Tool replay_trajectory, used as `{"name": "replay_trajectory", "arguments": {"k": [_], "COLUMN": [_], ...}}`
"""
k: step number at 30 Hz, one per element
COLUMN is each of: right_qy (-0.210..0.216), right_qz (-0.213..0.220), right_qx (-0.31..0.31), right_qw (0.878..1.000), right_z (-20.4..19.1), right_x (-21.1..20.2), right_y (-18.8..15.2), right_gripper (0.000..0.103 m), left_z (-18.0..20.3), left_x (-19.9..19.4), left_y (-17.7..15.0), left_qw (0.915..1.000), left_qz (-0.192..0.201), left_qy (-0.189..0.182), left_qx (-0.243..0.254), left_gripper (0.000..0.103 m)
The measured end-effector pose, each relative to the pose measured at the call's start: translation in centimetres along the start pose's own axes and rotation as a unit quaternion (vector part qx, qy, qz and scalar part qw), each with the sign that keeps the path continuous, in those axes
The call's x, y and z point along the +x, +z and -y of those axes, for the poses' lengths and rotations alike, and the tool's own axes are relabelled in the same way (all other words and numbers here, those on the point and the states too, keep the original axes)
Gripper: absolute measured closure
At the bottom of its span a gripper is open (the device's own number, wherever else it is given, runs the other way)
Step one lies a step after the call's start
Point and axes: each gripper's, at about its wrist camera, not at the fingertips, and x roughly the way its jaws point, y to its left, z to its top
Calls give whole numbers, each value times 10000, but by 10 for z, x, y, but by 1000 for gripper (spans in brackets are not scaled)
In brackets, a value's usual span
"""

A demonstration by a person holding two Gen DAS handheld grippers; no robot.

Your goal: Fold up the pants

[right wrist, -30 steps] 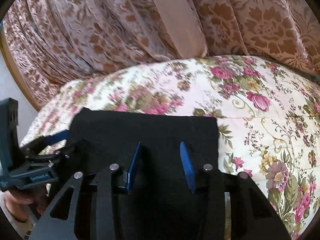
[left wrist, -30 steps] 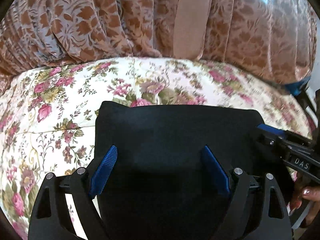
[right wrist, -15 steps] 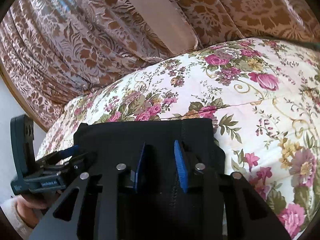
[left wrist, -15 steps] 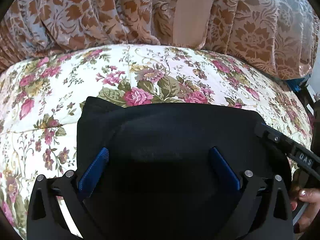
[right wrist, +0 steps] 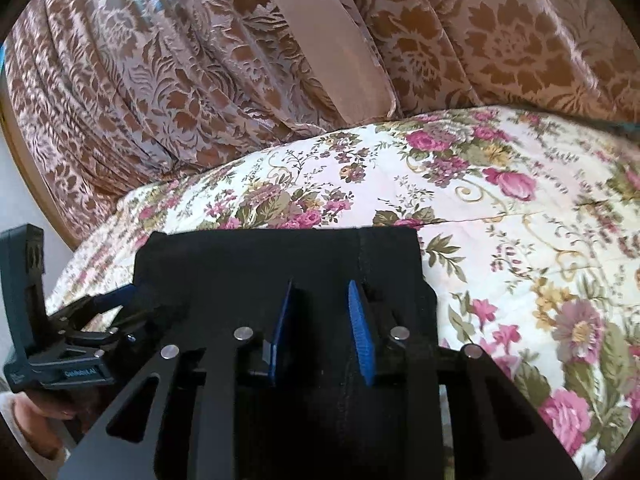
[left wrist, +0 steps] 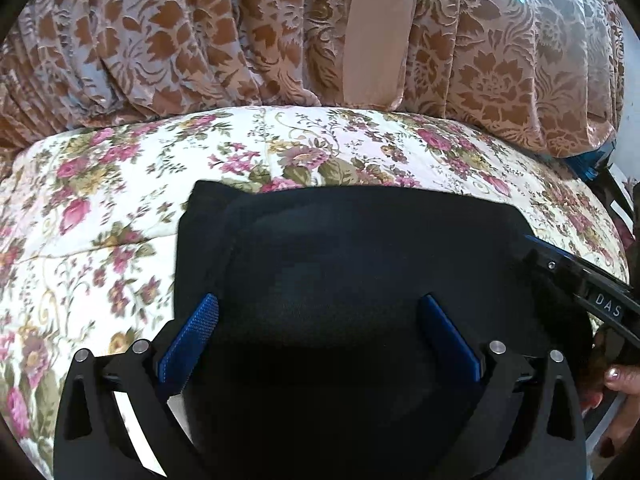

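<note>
Pants point(left wrist: 360, 280): black, folded to a compact block, lying on the floral quilt point(left wrist: 100, 208).
Left gripper point(left wrist: 316, 332): fingers wide apart over the near left part of the pants, holding nothing.
Right gripper point(right wrist: 322, 332): fingers partly apart, nothing between them, over the seam near the right edge.
Behind: a brown patterned curtain point(left wrist: 200, 40).
</note>
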Motion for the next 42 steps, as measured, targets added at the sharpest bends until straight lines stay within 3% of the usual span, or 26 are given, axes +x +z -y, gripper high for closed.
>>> {"name": "replay_trajectory", "arguments": {"k": [5,9,12,20,26,29,33,37,42], "right_qy": [-237,-380,-548,-577,-595,-611,-687,-604,-542], "right_qz": [-11,-80,-126,-171,-174,-180,-265,-388,-526], "right_qx": [-63,-136,-305,-225,-235,-245,-191,69,234], "right_qw": [9997,9992,9979,9979,9978,9977,9971,9974,9969], "right_z": [-8,-16,-22,-19,-19,-19,-18,-7,-1], "right_x": [-10,-16,-19,-28,-30,-32,-39,-44,-51], "right_y": [-8,-11,-15,-21,-22,-23,-30,-39,-42], "right_gripper": [73,57,56,51,49,49,38,36,21], "left_z": [-6,-13,-20,-40,-33,-37,-41,-39,-38], "left_x": [-11,-19,-22,-28,-42,-43,-44,-49,-51], "left_y": [-13,-25,-31,-55,-65,-69,-73,-80,-83], "left_qw": [9999,9992,9977,9838,9901,9884,9842,9850,9836], "left_qz": [62,83,51,-88,144,142,91,136,29], "left_qy": [58,31,-49,-586,-447,-539,-710,-830,-1128], "left_qx": [-94,-385,-681,-1691,-1325,-1413,-1622,-1504,-1405], "left_gripper": [3,3,3,3,3,3,3,3,3]}}
